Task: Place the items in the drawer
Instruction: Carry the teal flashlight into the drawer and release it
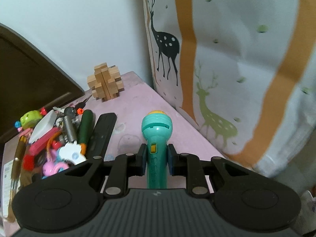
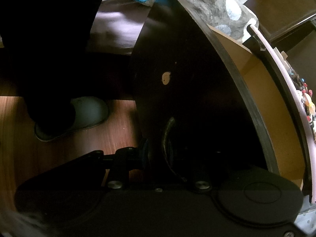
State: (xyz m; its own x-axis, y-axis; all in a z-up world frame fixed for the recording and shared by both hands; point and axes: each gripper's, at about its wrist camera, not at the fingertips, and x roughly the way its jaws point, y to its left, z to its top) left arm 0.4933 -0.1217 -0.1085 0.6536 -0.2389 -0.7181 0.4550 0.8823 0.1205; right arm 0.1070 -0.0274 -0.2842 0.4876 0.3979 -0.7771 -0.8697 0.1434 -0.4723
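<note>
The left tool [image 1: 157, 159] grasps the toy microphone [image 1: 157, 136] above the pink bench [image 1: 136, 106], the right tool [image 2: 158, 154] clamps the handle [image 2: 166, 136] of the open drawer [image 2: 254, 90], and many items [image 1: 53, 138] wait.

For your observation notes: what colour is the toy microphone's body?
Teal toy microphone, yellow tip; left wrist view shows it best.

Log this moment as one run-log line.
left gripper: shut on teal toy microphone | right gripper: at drawer handle | drawer: open
</note>
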